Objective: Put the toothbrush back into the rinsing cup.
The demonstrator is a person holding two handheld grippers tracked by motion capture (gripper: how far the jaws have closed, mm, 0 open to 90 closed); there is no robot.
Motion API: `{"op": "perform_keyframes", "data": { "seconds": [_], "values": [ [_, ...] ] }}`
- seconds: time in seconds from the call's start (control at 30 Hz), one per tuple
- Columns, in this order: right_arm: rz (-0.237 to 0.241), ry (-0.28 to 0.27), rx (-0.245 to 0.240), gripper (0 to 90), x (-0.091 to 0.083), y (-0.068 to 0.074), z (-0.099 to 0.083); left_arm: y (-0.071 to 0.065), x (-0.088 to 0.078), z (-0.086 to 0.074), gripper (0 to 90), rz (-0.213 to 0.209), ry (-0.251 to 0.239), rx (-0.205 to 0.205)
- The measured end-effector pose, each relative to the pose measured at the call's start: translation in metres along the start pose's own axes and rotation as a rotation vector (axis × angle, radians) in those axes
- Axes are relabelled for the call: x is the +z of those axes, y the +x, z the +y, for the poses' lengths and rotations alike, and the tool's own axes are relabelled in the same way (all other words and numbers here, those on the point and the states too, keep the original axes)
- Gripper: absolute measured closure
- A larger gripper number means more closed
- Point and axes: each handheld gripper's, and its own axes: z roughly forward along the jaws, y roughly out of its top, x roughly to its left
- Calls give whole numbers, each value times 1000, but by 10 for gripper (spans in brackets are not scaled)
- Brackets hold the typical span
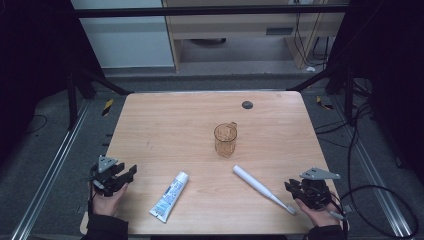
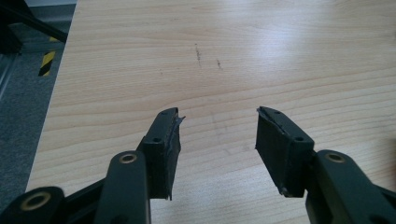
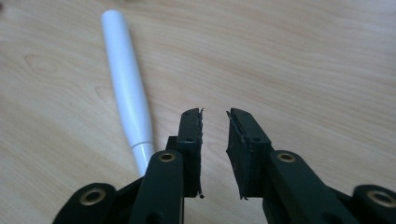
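Wooden table [image 1: 165, 120]: one toothbrush [image 1: 263, 188], one tube [image 1: 169, 196], one cup [image 1: 225, 140].

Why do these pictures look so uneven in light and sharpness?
High view: the table is lit, the surroundings are dark. Left gripper view: pale glare on the wood, right of centre. Right gripper view: the toothbrush looks soft, the near jaws loom large.
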Motion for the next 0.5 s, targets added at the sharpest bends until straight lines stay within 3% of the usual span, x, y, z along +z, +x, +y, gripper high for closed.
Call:
{"op": "perform_keyframes", "data": {
  "seconds": [0.5],
  "values": [
    [55,80,-20,900,12,7,-11,-1,1,-1,493,3,7,10]
  ]
}}
